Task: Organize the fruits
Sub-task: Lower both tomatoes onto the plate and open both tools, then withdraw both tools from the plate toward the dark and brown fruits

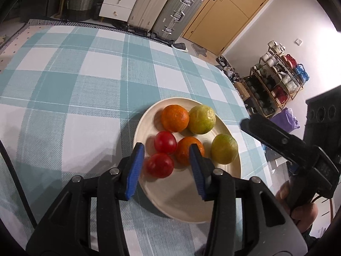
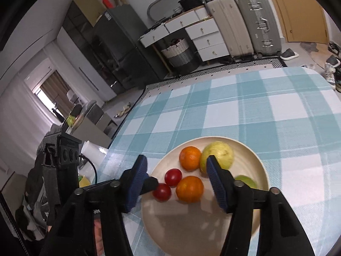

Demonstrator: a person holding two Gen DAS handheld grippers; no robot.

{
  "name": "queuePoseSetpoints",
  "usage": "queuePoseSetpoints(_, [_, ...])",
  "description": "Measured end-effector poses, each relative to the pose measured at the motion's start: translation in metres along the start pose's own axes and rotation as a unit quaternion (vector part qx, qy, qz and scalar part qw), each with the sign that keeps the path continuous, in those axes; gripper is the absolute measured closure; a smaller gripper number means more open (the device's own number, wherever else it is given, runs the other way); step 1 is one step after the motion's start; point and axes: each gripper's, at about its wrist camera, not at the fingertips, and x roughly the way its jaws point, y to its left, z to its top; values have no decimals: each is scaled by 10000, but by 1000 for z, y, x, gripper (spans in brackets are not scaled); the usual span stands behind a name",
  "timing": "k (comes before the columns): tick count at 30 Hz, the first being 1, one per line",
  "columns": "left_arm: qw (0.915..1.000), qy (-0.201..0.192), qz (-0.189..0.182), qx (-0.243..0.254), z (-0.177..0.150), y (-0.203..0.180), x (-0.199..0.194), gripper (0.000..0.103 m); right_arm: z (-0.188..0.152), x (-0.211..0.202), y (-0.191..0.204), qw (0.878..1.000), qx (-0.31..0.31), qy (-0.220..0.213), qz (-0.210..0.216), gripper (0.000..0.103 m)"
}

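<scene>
Left gripper wide open, holding nothing, straddling the near tomato. Right gripper also open and empty over the plate. All six fruits already plated near the tabletop's near edge. Probably best to lower slowly, close gently, avoid nudging the orange alongside.

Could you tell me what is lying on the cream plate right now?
The plate holds two tomatoes, two oranges and two yellow-green fruits; anything beneath them is hidden.
</scene>
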Motion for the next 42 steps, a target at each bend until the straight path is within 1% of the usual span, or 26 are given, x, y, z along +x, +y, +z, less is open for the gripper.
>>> queuePoseSetpoints(1, [9999, -47, 91, 4, -2, -1, -5, 63, -2, -6, -1, 10000, 68, -24, 0, 36])
queuePoseSetpoints(5, [9996, -178, 187, 65, -9, -7, -24, 62, -8, -26, 4, 9999, 70, -144, 6, 31])
queuePoseSetpoints(6, [9995, -203, 221, 93, -11, -9, -28, 62, -10, -32, 8, 9998, -5, -208, -35, 27])
queuePoseSetpoints(7, [9992, -235, 287, 127, -14, -12, -33, 60, -12, -36, 10, 9997, -45, -245, -61, 24])
queuePoseSetpoints(8, [9990, -253, 344, 152, -17, -14, -38, 55, -14, -42, 13, 9994, -102, -310, -75, 22])
queuePoseSetpoints(10, [9981, -303, 500, 195, -22, -17, -46, 50, -19, -51, 17, 9991, -180, -384, -90, 17])
queuePoseSetpoints(16, [9955, -443, 737, 388, -44, -29, -72, 47, -37, -77, 19, 9981, -238, -502, -262, 14])
queuePoseSetpoints(18, [9935, -475, 898, 512, -53, -35, -79, 42, -45, -86, 18, 9976, -245, -573, -303, 12])
queuePoseSetpoints(19, [9924, -489, 980, 557, -57, -38, -82, 37, -48, -90, 18, 9973, -253, -602, -323, 12])
queuePoseSetpoints(21, [9904, -564, 1081, 650, -64, -45, -89, 35, -55, -97, 18, 9970, -263, -643, -334, 6])
queuePoseSetpoints(24, [9877, -733, 1147, 770, -71, -54, -101, 33, -64, -105, 15, 9975, -192, -643, -225, 5])
queuePoseSetpoints(26, [9862, -798, 1206, 808, -77, -59, -106, 23, -70, -111, 16, 9971, -218, -664, -293, 5])
queuePoseSetpoints(28, [9850, -853, 1235, 850, -85, -64, -112, 22, -76, -117, 16, 9969, -211, -705, -291, 4])
queuePoseSetpoints(33, [9821, -904, 1314, 999, -103, -73, -120, 15, -91, -132, 20, 9955, -325, -809, -364, 2])
queuePoseSetpoints(34, [9811, -913, 1356, 1033, -108, -75, -121, 10, -94, -134, 21, 9953, -344, -824, -373, 2])
queuePoseSetpoints(35, [9800, -922, 1409, 1057, -111, -76, -121, 3, -97, -136, 22, 9951, -366, -838, -372, 1])
queuePoseSetpoints(36, [9776, -943, 1528, 1094, -116, -77, -121, 1, -101, -139, 22, 9949, -391, -851, -369, 1])
queuePoseSetpoints(38, [9744, -975, 1655, 1165, -125, -78, -123, 1, -106, -143, 23, 9944, -430, -880, -396, 1])
queuePoseSetpoints(42, [9757, -878, 1649, 1142, -141, -76, -124, 1, -119, -151, 26, 9936, -494, -925, -431, 0])
